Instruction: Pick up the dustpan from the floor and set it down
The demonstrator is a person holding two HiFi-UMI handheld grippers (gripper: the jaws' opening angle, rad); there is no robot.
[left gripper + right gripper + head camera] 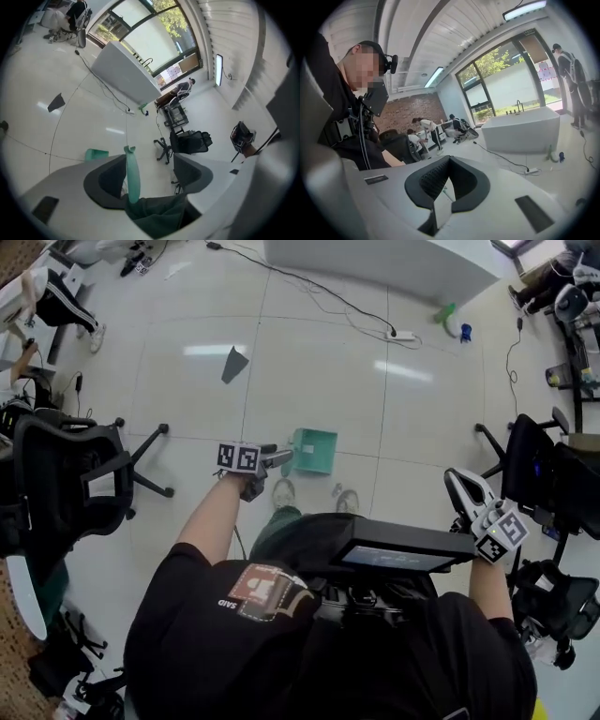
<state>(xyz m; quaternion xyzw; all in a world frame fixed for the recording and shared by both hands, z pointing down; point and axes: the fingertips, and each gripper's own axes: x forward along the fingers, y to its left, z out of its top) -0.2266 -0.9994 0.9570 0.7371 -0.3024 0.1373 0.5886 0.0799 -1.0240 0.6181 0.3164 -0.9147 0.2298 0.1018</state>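
Observation:
The green dustpan point(314, 451) lies on the white floor just in front of my feet, its handle pointing towards my left gripper point(278, 458). In the left gripper view the jaws of this gripper point(150, 161) stand wide apart. The green handle point(132, 180) rises between them, close beside the left pad and well clear of the right one, and the pan point(96, 153) shows beyond. My right gripper point(459, 486) hangs at my right side, away from the dustpan. In its own view its jaws point(449, 161) meet at the tips with nothing in them.
Black office chairs stand at the left point(66, 474) and at the right point(544, 474). A grey scrap point(233, 363) lies on the floor farther off. A cable runs to a power strip point(401, 335) near a white tub point(375, 263). A green bottle point(448, 320) stands beside it.

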